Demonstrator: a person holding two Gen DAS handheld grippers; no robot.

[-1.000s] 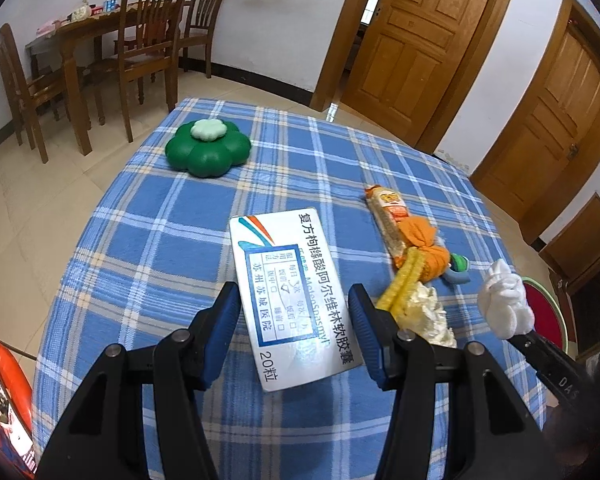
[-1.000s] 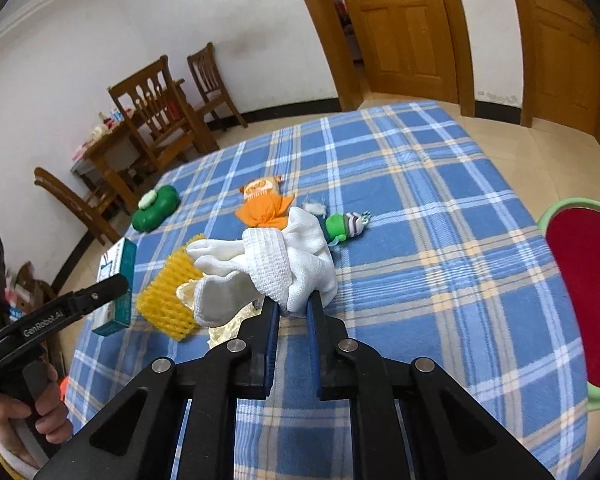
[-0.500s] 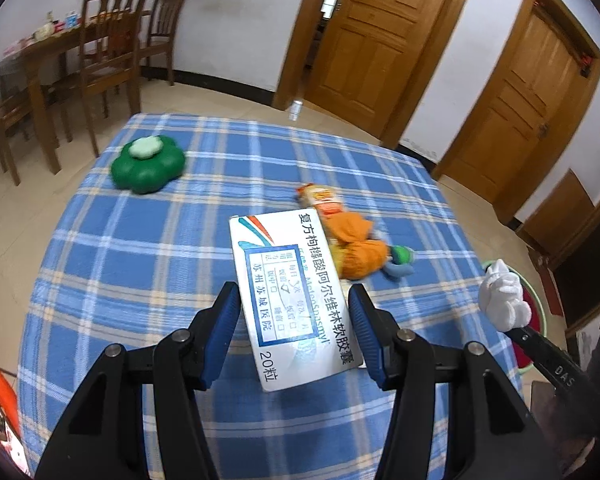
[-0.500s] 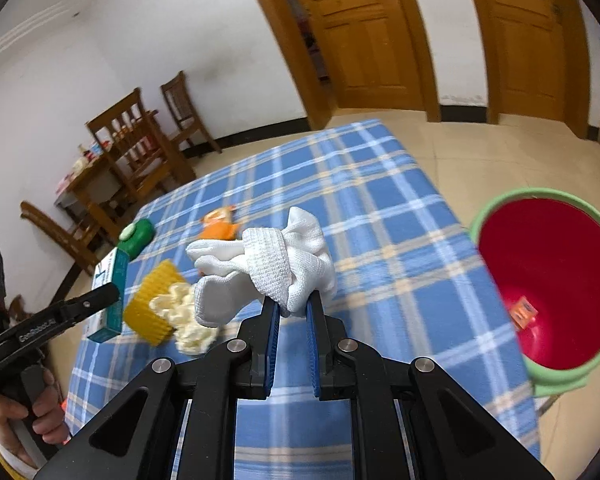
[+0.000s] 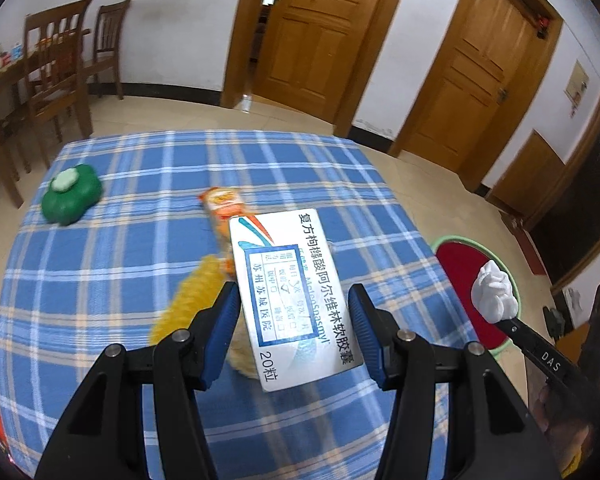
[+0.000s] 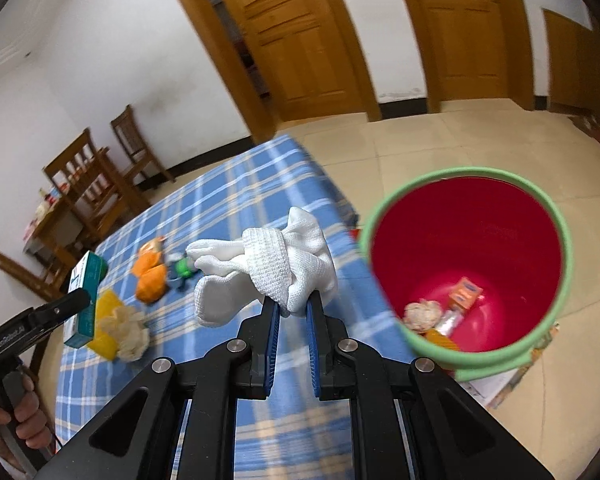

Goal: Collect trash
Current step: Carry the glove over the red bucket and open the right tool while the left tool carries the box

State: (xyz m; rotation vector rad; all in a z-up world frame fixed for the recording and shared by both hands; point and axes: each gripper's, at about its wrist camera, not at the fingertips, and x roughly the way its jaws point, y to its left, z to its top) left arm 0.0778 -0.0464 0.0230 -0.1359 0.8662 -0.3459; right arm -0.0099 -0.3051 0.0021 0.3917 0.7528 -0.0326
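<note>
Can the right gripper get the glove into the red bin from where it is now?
Probably yes: the right gripper is shut on the white glove, and the red bin stands open-topped on the floor beside the table, nothing between them.

A white medicine box printed in blue hangs above the desk. A crumpled white glove hangs beside the red, green-rimmed bucket, which holds scraps.
</note>
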